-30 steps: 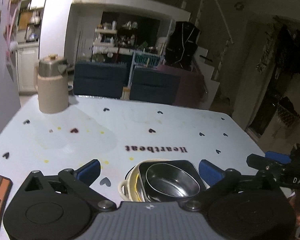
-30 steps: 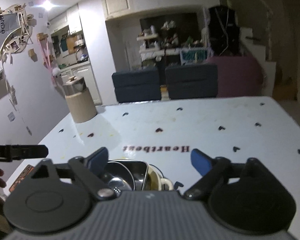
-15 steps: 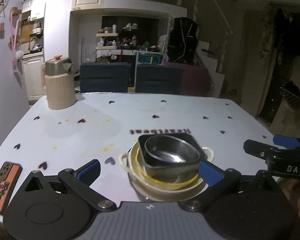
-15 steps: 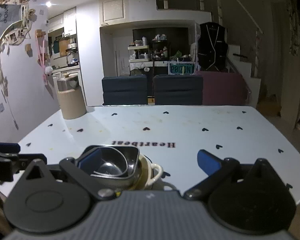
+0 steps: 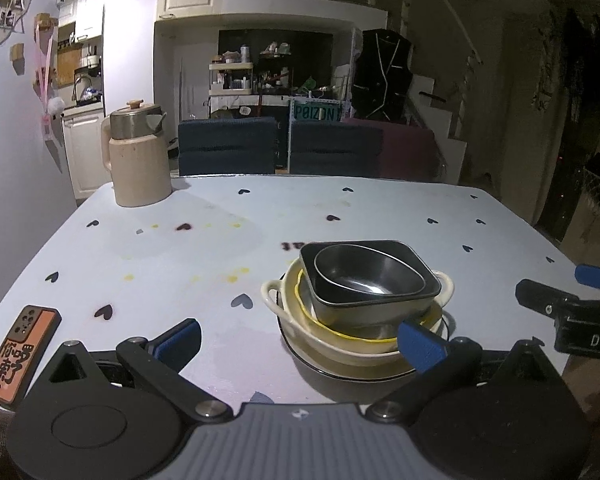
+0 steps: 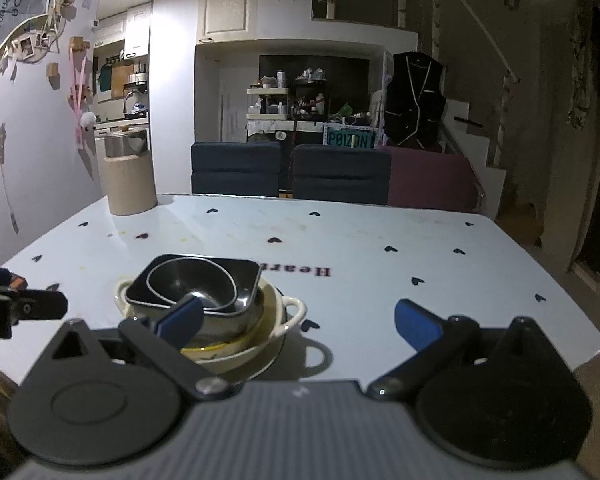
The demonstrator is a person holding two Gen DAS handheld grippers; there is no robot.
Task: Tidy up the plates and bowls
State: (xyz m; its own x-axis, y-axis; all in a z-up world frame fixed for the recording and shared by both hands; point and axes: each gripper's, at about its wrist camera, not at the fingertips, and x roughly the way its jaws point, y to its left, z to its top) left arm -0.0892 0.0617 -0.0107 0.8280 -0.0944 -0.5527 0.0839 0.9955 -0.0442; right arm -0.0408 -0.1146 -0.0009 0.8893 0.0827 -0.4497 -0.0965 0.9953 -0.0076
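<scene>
A nested stack stands near the table's front edge. On top, a round steel bowl (image 5: 366,278) (image 6: 194,284) sits in a dark rectangular dish (image 5: 420,276) (image 6: 246,276). Under them lie a yellow-rimmed bowl (image 5: 336,330), a cream two-handled bowl (image 5: 274,292) (image 6: 296,308) and a dark-rimmed plate (image 5: 340,372). My left gripper (image 5: 300,340) is open, just in front of the stack, empty. My right gripper (image 6: 298,320) is open and empty too, its left finger in front of the stack. Each gripper's tips show at the edge of the other's view.
A beige jug with a steel lid (image 5: 138,160) (image 6: 127,172) stands at the table's far left corner. An orange phone (image 5: 20,354) lies at the front left edge. Dark chairs (image 5: 228,152) line the far side. The white heart-print tablecloth (image 5: 220,248) covers the table.
Both grippers pulled back and rose away from the stack, so the whole nested set now shows in front of them. The stack stayed in place.
</scene>
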